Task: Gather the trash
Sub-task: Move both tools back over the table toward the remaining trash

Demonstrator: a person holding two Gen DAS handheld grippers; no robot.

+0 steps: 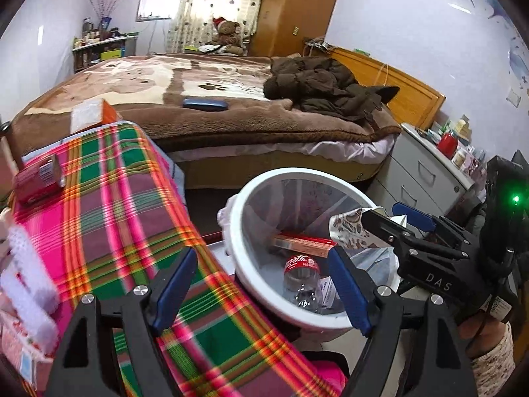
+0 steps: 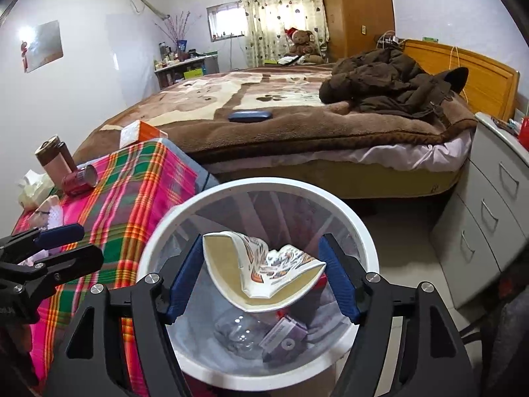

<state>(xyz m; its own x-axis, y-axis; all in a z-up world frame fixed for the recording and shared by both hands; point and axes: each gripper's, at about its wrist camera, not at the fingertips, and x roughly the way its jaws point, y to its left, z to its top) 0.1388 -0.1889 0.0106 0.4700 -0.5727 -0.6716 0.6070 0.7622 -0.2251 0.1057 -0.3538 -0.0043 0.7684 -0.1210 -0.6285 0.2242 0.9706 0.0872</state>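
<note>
A white trash bin (image 2: 363, 231) with a clear liner stands on the floor beside the plaid-covered table (image 1: 109, 218). Inside lie a clear cola bottle (image 1: 302, 281), a red box (image 1: 304, 243) and other scraps. My right gripper (image 2: 261, 284) hangs over the bin with its fingers apart; a crumpled patterned paper cup (image 2: 264, 271) sits between them, and contact with the pads is unclear. It also shows in the left wrist view (image 1: 350, 228) at the right gripper's (image 1: 383, 218) tips. My left gripper (image 1: 261, 292) is open and empty over the table edge and bin rim.
On the table lie a red can (image 2: 81, 178), a pink tumbler (image 2: 54, 162), an orange box (image 2: 142, 134), tissues (image 2: 33, 188) and a white lace item (image 1: 26, 281). A bed (image 2: 297, 122) with a brown coat stands behind. Grey drawers (image 2: 489, 205) are to the right.
</note>
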